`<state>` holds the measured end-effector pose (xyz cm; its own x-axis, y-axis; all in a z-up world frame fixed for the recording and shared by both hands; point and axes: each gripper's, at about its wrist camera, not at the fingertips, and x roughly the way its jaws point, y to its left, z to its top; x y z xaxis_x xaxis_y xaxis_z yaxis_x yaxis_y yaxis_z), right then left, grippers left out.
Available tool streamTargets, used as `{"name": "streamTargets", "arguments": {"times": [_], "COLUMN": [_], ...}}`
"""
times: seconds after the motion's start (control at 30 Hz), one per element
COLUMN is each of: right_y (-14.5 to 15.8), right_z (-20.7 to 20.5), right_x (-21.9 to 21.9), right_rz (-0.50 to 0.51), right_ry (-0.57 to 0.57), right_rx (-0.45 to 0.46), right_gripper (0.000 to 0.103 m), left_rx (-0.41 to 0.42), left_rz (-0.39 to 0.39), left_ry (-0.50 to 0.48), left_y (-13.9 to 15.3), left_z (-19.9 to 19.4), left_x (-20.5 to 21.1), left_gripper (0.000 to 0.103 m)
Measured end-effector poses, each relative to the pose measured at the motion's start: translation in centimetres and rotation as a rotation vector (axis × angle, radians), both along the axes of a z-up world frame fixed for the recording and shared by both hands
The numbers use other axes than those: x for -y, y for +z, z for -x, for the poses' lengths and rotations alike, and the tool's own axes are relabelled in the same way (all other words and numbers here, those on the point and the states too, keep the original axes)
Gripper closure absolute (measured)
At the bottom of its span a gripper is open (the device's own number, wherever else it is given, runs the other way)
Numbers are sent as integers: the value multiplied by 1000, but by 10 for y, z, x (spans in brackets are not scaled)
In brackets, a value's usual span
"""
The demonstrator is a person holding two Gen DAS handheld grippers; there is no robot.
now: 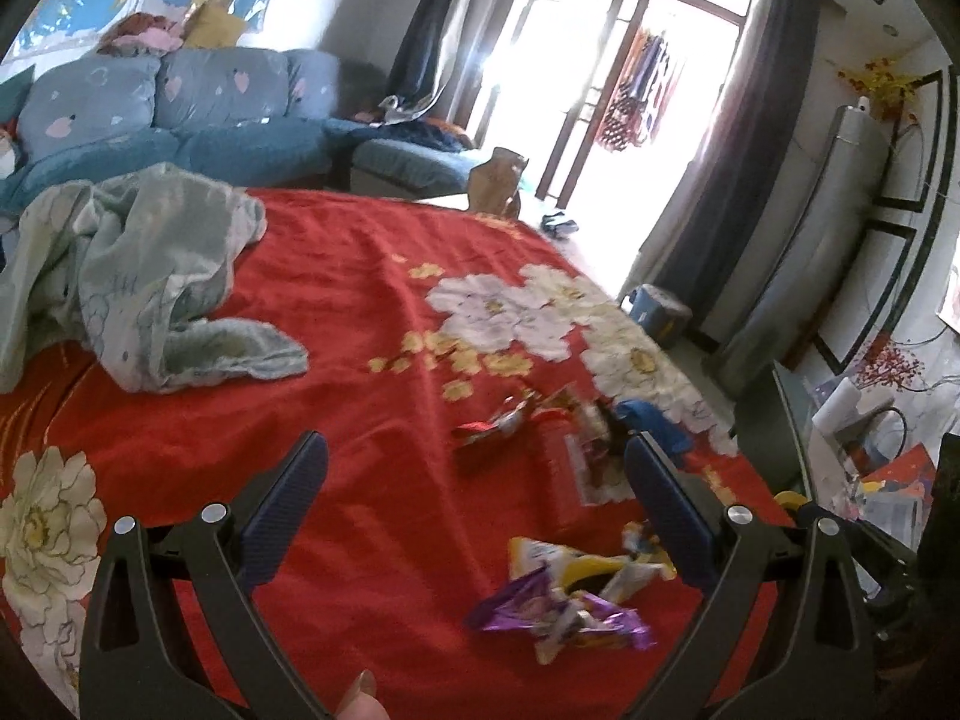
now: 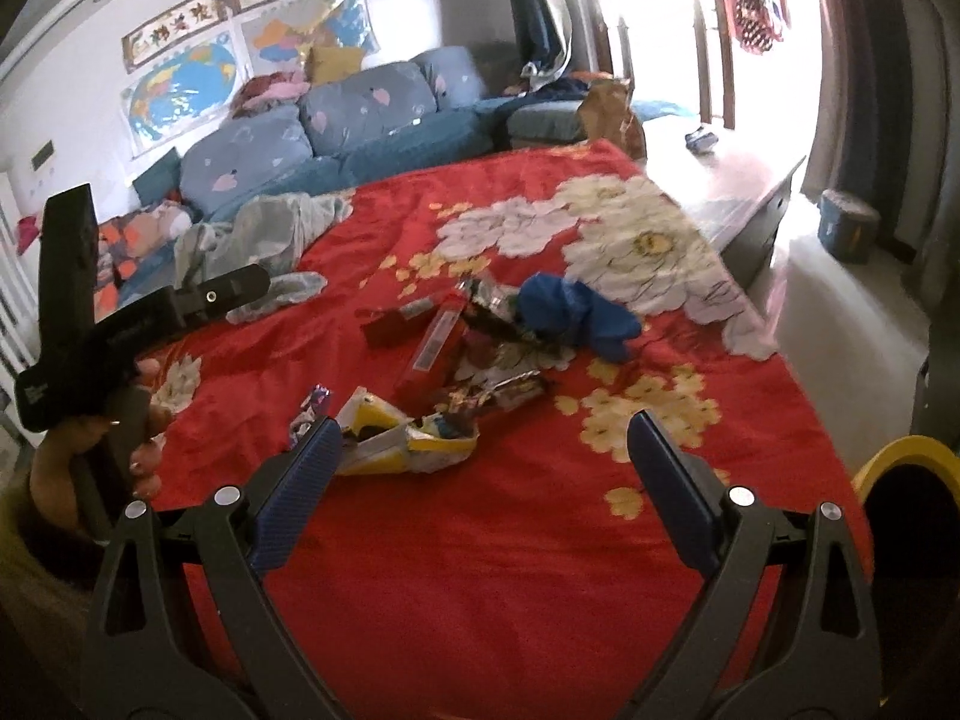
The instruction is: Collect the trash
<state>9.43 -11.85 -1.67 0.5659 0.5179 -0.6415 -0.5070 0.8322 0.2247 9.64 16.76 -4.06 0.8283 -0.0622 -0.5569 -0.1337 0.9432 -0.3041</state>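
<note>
**Wrappers lie ahead of both grippers, right one nearer**

On the red floral bedspread [image 2: 510, 570], the wrapper heap [image 2: 480, 336] stretches away toward the window. The yellow-white wrapper [image 2: 402, 438] lies just beside the right gripper [image 2: 480, 450] (jaws apart, empty). The left gripper [image 1: 474, 468], likewise spread, hangs above the purple wrapper [image 1: 564, 612].

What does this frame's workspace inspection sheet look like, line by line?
Surface: red floral cloth, wrinkled.
Job's things: yellow-white wrapper, purple wrapper, red packets, all loose on the cloth.
Clutter: blue crumpled item; pale green blanket.
Grippers: left tool open, empty; right tool open, empty.
Cables: nothing seen on the cloth.
Surroundings: blue sofa, wall maps, bright glass doors, yellow-rimmed bin.
</note>
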Motion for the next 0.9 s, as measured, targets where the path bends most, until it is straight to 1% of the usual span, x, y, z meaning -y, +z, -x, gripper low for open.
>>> {"name": "streamTargets", "arguments": {"times": [0.13, 0.2, 0.27, 0.37, 0.43, 0.47, 0.53, 0.6, 0.63, 0.73, 0.8, 0.83, 0.87, 0.9], "right_y": [-11, -18, -27, -39, -46, -50, -56, -62, -63, -69, -70, -71, -70, -68], "right_z": [-6, -10, -15, -20, -23, -25, -28, -32, -34, -38, -40, -41, -41, -41], "right_x": [-9, -13, -16, -21, -25, -28, -32, -35, -36, -40, -41, -41, -41, -40], "right_rz": [-2, -13, -21, -29, -39, -50, -61, -81, -94, -125, -146, -157, -162, -166], "right_ry": [12, 13, 19, 27, 31, 36, 45, 52, 57, 65, 72, 83, 85, 86], "right_rx": [-35, -71, -108, -152, -180, -198, -218, -239, -250, -263, -264, -270, -275, -271], "right_gripper": [24, 28, 34, 38, 41, 43, 47, 47, 47, 47, 53, 59, 63, 69], "left_rx": [-32, -46, -59, -85, -99, -109, -123, -139, -150, -177, -184, -184, -182, -180], "left_rz": [10, 4, 7, 12, 24, 32, 36, 62, 73, 64, 60, 59, 51, 45], "left_ry": [9, 6, -4, -18, -30, -43, -63, -97, -112, -141, -148, -150, -155, -161], "left_y": [-13, -19, -24, -32, -37, -39, -43, -48, -51, -57, -60, -60, -59, -58], "left_z": [-6, -12, -19, -29, -36, -41, -48, -56, -61, -74, -81, -84, -88, -90], "left_x": [-9, -10, -12, -15, -16, -16, -15, -15, -14, -9, -6, -5, -3, -2], "left_gripper": [7, 7, 8, 8, 14, 20, 22, 26, 26, 32, 41, 43, 47, 49]}}
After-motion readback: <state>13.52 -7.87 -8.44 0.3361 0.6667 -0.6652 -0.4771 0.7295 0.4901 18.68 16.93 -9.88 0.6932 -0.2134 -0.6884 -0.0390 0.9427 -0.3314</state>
